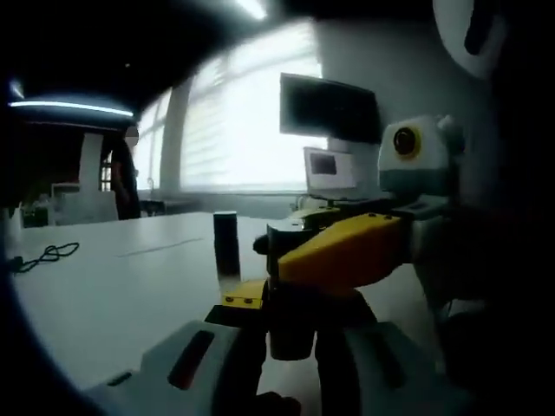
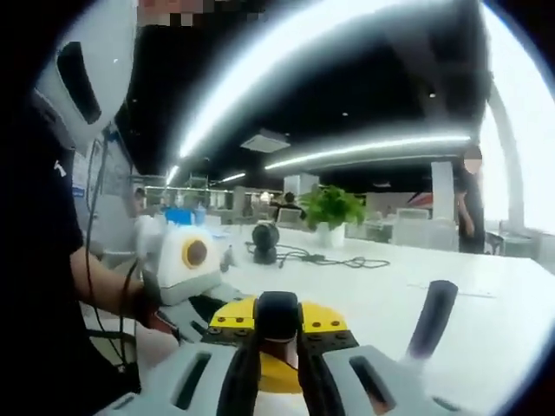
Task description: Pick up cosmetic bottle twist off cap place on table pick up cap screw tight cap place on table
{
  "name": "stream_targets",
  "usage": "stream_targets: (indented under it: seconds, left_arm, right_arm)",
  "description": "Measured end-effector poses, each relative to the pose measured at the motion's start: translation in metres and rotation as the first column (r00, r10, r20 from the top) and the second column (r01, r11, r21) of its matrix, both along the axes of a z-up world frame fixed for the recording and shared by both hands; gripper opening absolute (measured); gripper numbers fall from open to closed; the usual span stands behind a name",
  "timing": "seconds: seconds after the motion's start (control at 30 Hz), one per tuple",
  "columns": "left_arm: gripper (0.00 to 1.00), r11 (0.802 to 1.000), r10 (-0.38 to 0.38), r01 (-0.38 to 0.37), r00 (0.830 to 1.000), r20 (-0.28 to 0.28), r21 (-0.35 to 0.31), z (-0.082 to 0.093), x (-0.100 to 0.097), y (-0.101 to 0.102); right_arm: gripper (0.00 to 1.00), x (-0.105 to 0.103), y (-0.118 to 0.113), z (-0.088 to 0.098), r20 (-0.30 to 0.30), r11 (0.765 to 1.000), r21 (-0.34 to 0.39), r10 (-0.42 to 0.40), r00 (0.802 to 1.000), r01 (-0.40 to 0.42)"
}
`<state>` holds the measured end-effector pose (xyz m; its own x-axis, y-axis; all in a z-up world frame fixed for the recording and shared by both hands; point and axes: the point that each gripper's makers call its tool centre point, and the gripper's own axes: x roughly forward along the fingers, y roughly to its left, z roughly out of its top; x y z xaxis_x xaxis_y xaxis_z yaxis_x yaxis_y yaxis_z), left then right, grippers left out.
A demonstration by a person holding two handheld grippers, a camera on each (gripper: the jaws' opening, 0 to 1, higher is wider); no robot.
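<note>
One small dark bottle [image 2: 277,319], low centre in the right gripper view, sat pinched between both tongs: the right tongs [image 2: 277,364] around one end, the left tongs [image 1: 290,334] the other. It looked light, rigid, probably slick. One dark cylinder [image 1: 225,244], seemingly the cap, stood mid-frame on the bench [image 1: 113,286].

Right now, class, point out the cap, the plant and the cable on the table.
cap [image 2: 277,316], right gripper view, on its dark top between the jaws.
plant [image 2: 332,208], right gripper view, on its leaves.
cable [image 1: 48,255], left gripper view, on its coiled loop.
</note>
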<state>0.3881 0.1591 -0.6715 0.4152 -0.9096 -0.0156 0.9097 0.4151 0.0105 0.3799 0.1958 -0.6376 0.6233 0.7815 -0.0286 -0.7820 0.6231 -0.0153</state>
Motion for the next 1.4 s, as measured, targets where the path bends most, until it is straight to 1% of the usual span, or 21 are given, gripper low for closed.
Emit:
stream_targets:
  seconds: [0.03, 0.1, 0.13, 0.17, 0.23, 0.27, 0.33, 0.53, 0.57, 0.63, 0.67, 0.73, 0.87, 0.9, 0.93, 1.0, 1.07, 1.2, 1.23, 1.3, 1.4]
  left_arm:
    - [0.10, 1.000, -0.014, 0.014, 1.000, -0.008, 0.001, 0.000, -0.003, -0.001]
    - [0.10, 0.999, -0.035, 0.035, 0.999, -0.018, -0.005, 0.001, -0.008, -0.002]
    - [0.10, 0.998, -0.058, 0.058, 0.998, -0.030, -0.013, 0.002, -0.013, -0.002]
    - [0.10, 0.997, -0.073, 0.072, 0.997, -0.031, -0.017, 0.003, -0.016, -0.003]
    - [0.10, 0.995, -0.098, 0.097, 0.995, -0.032, -0.021, 0.004, -0.022, -0.003]
    - [0.10, 0.992, -0.124, 0.123, 0.992, -0.028, -0.027, 0.006, -0.027, -0.004]
    - [0.10, 0.988, -0.153, 0.152, 0.988, -0.035, -0.034, 0.008, -0.032, -0.003]
    - [0.10, 0.977, -0.211, 0.210, 0.977, -0.027, -0.018, 0.010, -0.041, -0.005]
    - [0.10, 0.976, -0.217, 0.217, 0.976, -0.028, -0.017, 0.010, -0.042, -0.005]
    - [0.10, 0.967, -0.255, 0.254, 0.966, -0.040, -0.023, 0.011, -0.048, -0.007]
    - [0.10, 0.964, -0.265, 0.265, 0.963, -0.039, -0.022, 0.011, -0.050, -0.007]
    - [0.10, 0.954, -0.301, 0.299, 0.952, -0.056, -0.038, 0.014, -0.056, -0.007]
    - [0.10, 0.936, -0.352, 0.349, 0.934, -0.069, -0.043, 0.016, -0.065, -0.008]
    - [0.10, 0.928, -0.373, 0.371, 0.925, -0.072, -0.045, 0.017, -0.068, -0.008]
    - [0.10, 0.923, -0.383, 0.382, 0.921, -0.062, -0.041, 0.017, -0.070, -0.007]
    - [0.10, 0.916, -0.402, 0.400, 0.913, -0.066, -0.034, 0.016, -0.073, -0.007]
    - [0.10, 0.912, -0.410, 0.408, 0.910, -0.065, -0.030, 0.016, -0.075, -0.007]
    - [0.10, 0.899, -0.438, 0.434, 0.896, -0.073, -0.056, 0.020, -0.082, -0.007]
    - [0.10, 0.897, -0.441, 0.438, 0.895, -0.067, -0.057, 0.020, -0.083, -0.007]
    - [0.10, 0.892, -0.451, 0.446, 0.890, -0.073, -0.076, 0.023, -0.085, -0.007]
    - [0.10, 0.891, -0.454, 0.450, 0.889, -0.066, -0.063, 0.022, -0.087, -0.008]
  right_arm:
    - [0.09, -0.001, -0.001, 0.000, -0.012, 1.000, 0.009, 0.012, 1.000, -0.012]
    - [0.09, -0.006, 0.000, 0.001, -0.014, 0.998, 0.018, 0.055, 0.998, -0.055]
    - [0.09, -0.007, 0.000, 0.001, -0.014, 0.998, 0.018, 0.062, 0.998, -0.062]
    - [0.09, -0.012, 0.001, 0.003, -0.004, 0.995, 0.014, 0.097, 0.995, -0.097]
    - [0.09, -0.017, 0.003, 0.003, 0.004, 0.990, 0.000, 0.138, 0.990, -0.138]
    - [0.09, -0.022, 0.004, 0.005, 0.018, 0.985, -0.006, 0.170, 0.985, -0.170]
    - [0.09, -0.025, 0.005, 0.007, 0.010, 0.980, 0.003, 0.199, 0.980, -0.199]
    - [0.09, -0.034, 0.009, 0.011, 0.014, 0.961, 0.002, 0.277, 0.961, -0.277]
    - [0.09, -0.036, 0.009, 0.012, 0.016, 0.956, 0.001, 0.292, 0.956, -0.292]
    - [0.09, -0.040, 0.011, 0.013, 0.009, 0.945, 0.007, 0.327, 0.945, -0.327]
    - [0.09, -0.043, 0.011, 0.013, 0.010, 0.936, 0.010, 0.352, 0.936, -0.352]
    - [0.09, -0.046, 0.012, 0.015, 0.008, 0.926, 0.017, 0.378, 0.926, -0.378]
    - [0.09, -0.055, 0.015, 0.019, -0.008, 0.888, 0.047, 0.459, 0.889, -0.458]
    - [0.09, -0.057, 0.016, 0.019, -0.012, 0.879, 0.050, 0.475, 0.880, -0.474]
    - [0.09, -0.058, 0.017, 0.020, -0.018, 0.874, 0.056, 0.484, 0.875, -0.482]
    - [0.09, -0.061, 0.018, 0.019, -0.024, 0.863, 0.046, 0.505, 0.863, -0.504]
    - [0.09, -0.063, 0.020, 0.019, -0.027, 0.855, 0.039, 0.518, 0.855, -0.517]
    - [0.09, -0.070, 0.021, 0.022, -0.020, 0.829, 0.060, 0.559, 0.829, -0.557]
    - [0.09, -0.071, 0.021, 0.024, -0.011, 0.823, 0.064, 0.566, 0.824, -0.565]
    - [0.09, -0.072, 0.021, 0.026, -0.005, 0.821, 0.075, 0.568, 0.823, -0.566]
    - [0.09, -0.074, 0.021, 0.025, -0.004, 0.821, 0.072, 0.568, 0.823, -0.566]
